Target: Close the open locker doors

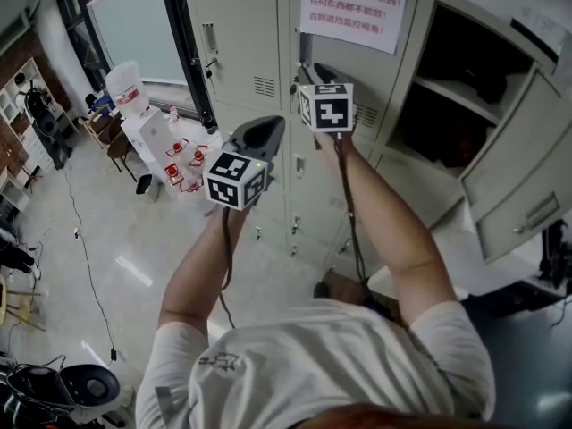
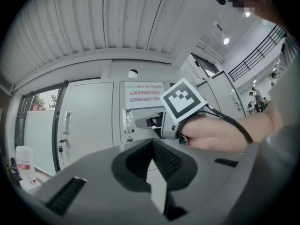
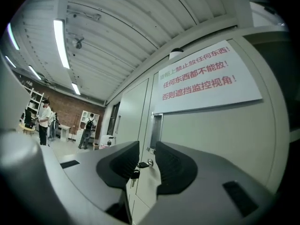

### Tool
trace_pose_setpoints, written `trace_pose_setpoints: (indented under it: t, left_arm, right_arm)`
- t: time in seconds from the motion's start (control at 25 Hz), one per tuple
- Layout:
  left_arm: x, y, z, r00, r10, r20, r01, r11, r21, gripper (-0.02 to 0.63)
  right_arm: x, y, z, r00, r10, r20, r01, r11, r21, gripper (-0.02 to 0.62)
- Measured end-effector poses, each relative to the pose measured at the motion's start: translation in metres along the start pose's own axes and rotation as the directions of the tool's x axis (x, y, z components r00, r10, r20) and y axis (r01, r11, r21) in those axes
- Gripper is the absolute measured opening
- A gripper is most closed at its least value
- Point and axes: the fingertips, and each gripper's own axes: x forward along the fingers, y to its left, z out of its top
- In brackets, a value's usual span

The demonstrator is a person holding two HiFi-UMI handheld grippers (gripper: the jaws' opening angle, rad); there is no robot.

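Note:
Grey lockers (image 1: 241,52) fill the wall ahead. At the right, an upper compartment (image 1: 451,70) stands open, its door (image 1: 523,141) swung out, and a second door (image 1: 527,211) hangs open below it. My right gripper (image 1: 304,68) points level at the closed door with the red-lettered sign (image 1: 353,12). It is open (image 3: 146,144), and a key in the lock (image 3: 142,163) shows through the gap, untouched by the pads. My left gripper (image 1: 273,125) is lower and to the left, its tips together (image 2: 152,144), holding nothing. From it I see the right gripper (image 2: 146,122) beside a door handle (image 2: 125,120).
A water jug (image 1: 125,88) and a white table (image 1: 156,137) with red items stand at the left. A cable (image 1: 89,266) runs across the floor. Something dark (image 1: 487,80) lies on the open compartment's shelf. People (image 3: 44,121) stand far off by a brick wall.

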Motion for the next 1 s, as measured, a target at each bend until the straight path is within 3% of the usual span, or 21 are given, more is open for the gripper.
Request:
trace_pose_setpoints:
  t: [0.24, 0.6, 1.0]
  left_arm:
    - [0.014, -0.025, 0.004, 0.998, -0.055, 0.016, 0.055, 0.998, 0.006, -0.002]
    - [0.036, -0.069, 0.011, 0.987, -0.151, 0.049, 0.151, 0.988, 0.009, -0.002]
    - [0.077, -0.130, 0.021, 0.960, -0.268, 0.075, 0.268, 0.963, 0.013, -0.002]
  right_arm:
    - [-0.039, -0.016, -0.012, 0.999, 0.034, -0.005, -0.034, 0.999, -0.017, 0.000]
    - [-0.103, -0.055, -0.030, 0.999, 0.019, 0.026, -0.020, 1.000, 0.024, -0.002]
    - [-0.163, -0.099, -0.034, 0.998, 0.002, 0.062, -0.003, 1.000, 0.024, -0.002]
